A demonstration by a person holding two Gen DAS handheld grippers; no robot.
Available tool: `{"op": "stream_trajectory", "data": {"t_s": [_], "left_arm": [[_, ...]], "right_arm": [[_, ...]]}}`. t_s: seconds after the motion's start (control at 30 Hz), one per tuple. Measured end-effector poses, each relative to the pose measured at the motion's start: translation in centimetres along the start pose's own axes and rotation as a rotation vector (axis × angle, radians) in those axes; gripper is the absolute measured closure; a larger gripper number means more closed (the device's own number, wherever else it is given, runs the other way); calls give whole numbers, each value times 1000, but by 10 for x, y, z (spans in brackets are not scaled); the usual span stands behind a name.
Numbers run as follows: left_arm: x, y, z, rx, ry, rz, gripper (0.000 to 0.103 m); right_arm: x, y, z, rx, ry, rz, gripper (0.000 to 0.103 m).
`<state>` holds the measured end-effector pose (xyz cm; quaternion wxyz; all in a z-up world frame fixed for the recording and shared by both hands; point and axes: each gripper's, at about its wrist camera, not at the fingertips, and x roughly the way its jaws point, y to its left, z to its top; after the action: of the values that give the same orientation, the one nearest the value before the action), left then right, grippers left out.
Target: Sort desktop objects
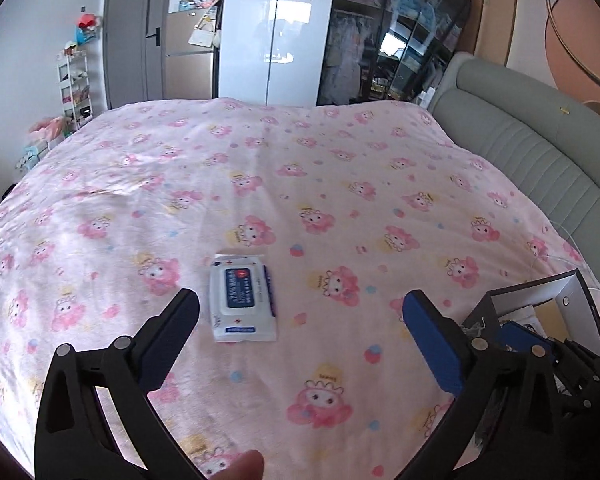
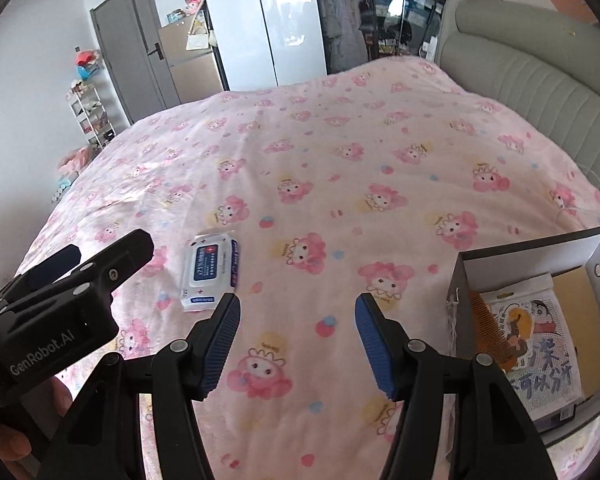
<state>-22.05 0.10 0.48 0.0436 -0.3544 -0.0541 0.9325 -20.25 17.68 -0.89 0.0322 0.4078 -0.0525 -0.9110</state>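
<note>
Bedspread (image 1: 340,168) open and unobstructed from 9 to 2 o'clock, wipes pack (image 1: 242,298) lying flat at 12 o'clock near the gripper tips, open box (image 2: 540,252) blocking 3 to 4 o'clock, padded headboard (image 1: 540,152) walling the 2 o'clock edge.

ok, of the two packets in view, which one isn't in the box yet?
The white wipes pack with the blue label: it lies alone on the pink bedspread, while the cartoon snack bag sits inside the box.
</note>
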Motion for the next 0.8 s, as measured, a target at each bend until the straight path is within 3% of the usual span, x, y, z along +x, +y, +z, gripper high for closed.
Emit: {"op": "stream_trajectory", "data": {"t_s": [0.07,0.17,0.6,0.8], "left_arm": [[-6,4,-3,-2,-3,1,0],[-22,6,-12,5,-11,9,0],[-115,10,-83,20,-53,54,0],[-148,9,-118,10,-53,54,0]], "right_arm": [[-9,6,-4,-5,-7,-1,45],[-24,14,-12,-13,-18,-3,33],[-85,15,-85,36,-26,9,33],[-113,18,-113,16,-69,10,33]]}}
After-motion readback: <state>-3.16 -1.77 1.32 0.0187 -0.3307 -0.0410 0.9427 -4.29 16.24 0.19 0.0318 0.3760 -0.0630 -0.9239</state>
